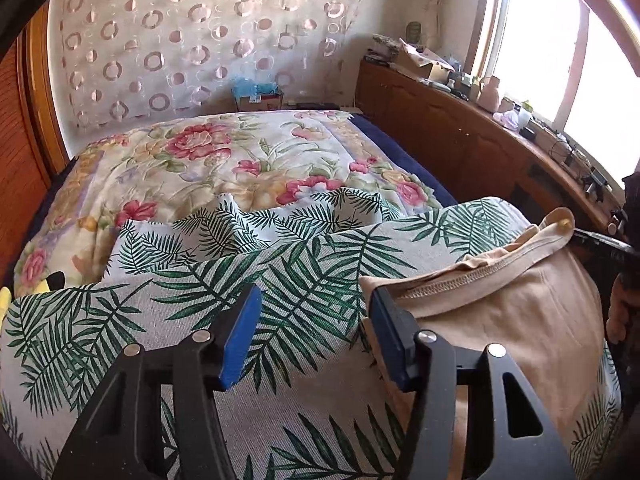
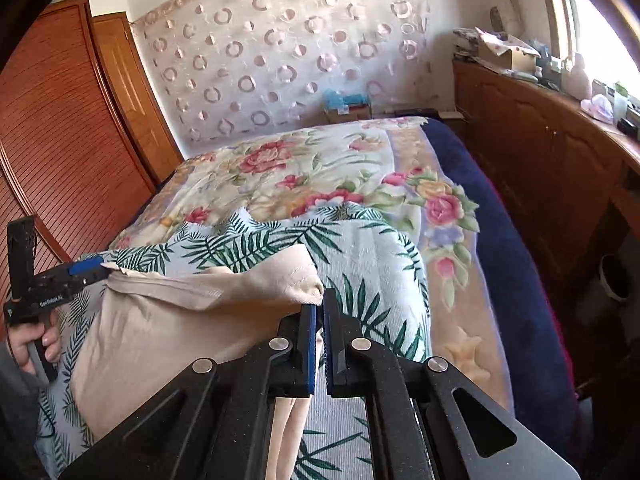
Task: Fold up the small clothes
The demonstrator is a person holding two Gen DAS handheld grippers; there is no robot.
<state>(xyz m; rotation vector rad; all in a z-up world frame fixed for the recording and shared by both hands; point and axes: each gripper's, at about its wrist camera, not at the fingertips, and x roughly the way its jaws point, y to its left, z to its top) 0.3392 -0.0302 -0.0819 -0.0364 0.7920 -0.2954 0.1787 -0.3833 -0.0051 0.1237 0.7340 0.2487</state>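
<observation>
A small beige garment (image 1: 516,312) lies on a palm-leaf cloth (image 1: 200,280) at the near end of the bed. My left gripper (image 1: 312,340) is open, its right blue pad at the garment's left edge. In the right wrist view the beige garment (image 2: 160,332) spreads to the left and my right gripper (image 2: 319,344) is shut on its near corner, cloth hanging below the pads. The left gripper (image 2: 90,270) shows there at the garment's far left corner. The right gripper's tip (image 1: 600,240) shows at the garment's right corner in the left wrist view.
A floral quilt (image 1: 224,160) covers the bed, with a dark blue blanket (image 2: 500,240) along its right side. A wooden cabinet (image 1: 460,136) with clutter runs under the window on the right. A louvred wooden wardrobe (image 2: 60,132) stands left.
</observation>
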